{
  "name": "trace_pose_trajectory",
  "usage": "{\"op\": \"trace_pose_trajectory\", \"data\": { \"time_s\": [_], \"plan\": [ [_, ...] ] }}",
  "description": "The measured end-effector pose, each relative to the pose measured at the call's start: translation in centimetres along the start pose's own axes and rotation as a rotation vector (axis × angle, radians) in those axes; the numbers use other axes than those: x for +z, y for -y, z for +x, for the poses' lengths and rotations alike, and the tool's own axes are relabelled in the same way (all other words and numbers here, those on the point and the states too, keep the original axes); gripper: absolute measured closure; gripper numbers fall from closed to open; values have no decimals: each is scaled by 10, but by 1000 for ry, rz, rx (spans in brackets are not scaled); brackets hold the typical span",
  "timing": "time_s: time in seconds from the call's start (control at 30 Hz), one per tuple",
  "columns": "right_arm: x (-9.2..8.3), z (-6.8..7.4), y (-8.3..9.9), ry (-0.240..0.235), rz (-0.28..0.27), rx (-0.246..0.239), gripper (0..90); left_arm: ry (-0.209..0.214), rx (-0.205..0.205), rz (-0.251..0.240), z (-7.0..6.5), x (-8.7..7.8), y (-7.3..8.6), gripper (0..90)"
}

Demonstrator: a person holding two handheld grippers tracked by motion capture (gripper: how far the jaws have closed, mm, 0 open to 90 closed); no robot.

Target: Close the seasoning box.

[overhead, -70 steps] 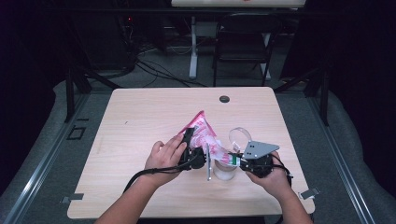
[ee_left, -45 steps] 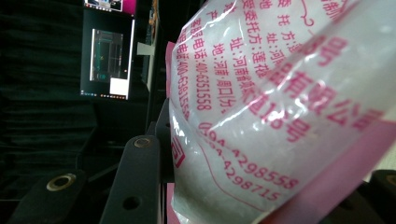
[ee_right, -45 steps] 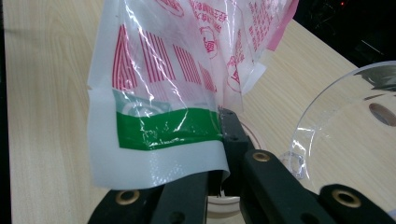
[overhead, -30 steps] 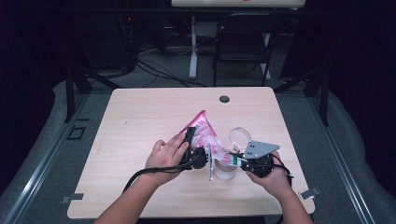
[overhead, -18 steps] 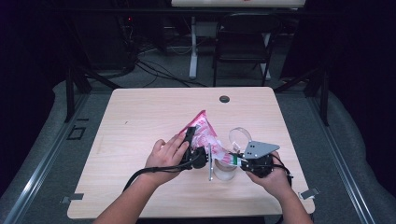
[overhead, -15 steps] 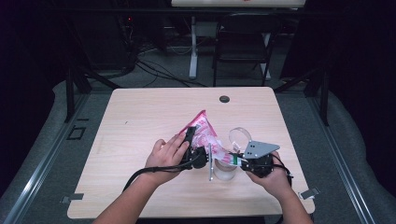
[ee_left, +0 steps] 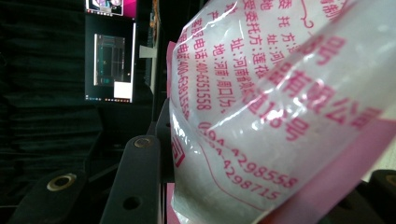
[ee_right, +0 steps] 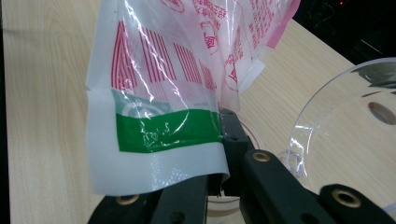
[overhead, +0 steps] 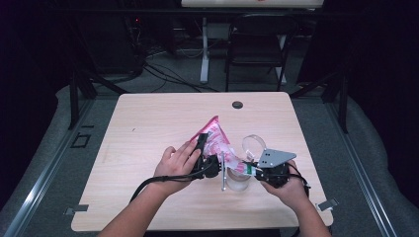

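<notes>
— Tongs on both sides gripped one pink-printed plastic bag [overhead: 213,140] above the wooden counter [overhead: 148,123], near its front edge. What did the left tongs [overhead: 203,148] have?

— They pinched the bulging printed body of the bag, which pressed close against the lens in the left gripper view, one black jaw alongside it.

— And the right tongs [overhead: 249,170]?

— Pressed together on the bag's sealed edge, at its green band [ee_right: 168,130], in the right gripper view.

— What else stood nearby?

— A clear plastic cup [overhead: 237,180] sat on the counter between the two hands, under the bag. A clear lid [overhead: 253,144] lay just behind it, beside the right tongs. A small dark round spot [overhead: 237,104] marked the counter's far edge.
</notes>
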State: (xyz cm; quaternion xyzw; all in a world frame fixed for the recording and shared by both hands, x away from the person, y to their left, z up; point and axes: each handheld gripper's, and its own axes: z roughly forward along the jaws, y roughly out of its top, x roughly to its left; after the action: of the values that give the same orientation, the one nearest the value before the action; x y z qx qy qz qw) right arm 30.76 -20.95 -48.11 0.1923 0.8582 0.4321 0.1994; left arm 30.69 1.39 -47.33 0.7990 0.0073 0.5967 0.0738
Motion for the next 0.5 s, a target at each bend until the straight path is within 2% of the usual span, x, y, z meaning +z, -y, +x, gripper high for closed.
{"op": "trace_pose_trajectory", "data": {
  "time_s": [0.5],
  "plan": [
    [0, -1, 0, 1, 1, 1, 900, -2, 3, -4, 1, 0, -1, 640]
  ]
}}
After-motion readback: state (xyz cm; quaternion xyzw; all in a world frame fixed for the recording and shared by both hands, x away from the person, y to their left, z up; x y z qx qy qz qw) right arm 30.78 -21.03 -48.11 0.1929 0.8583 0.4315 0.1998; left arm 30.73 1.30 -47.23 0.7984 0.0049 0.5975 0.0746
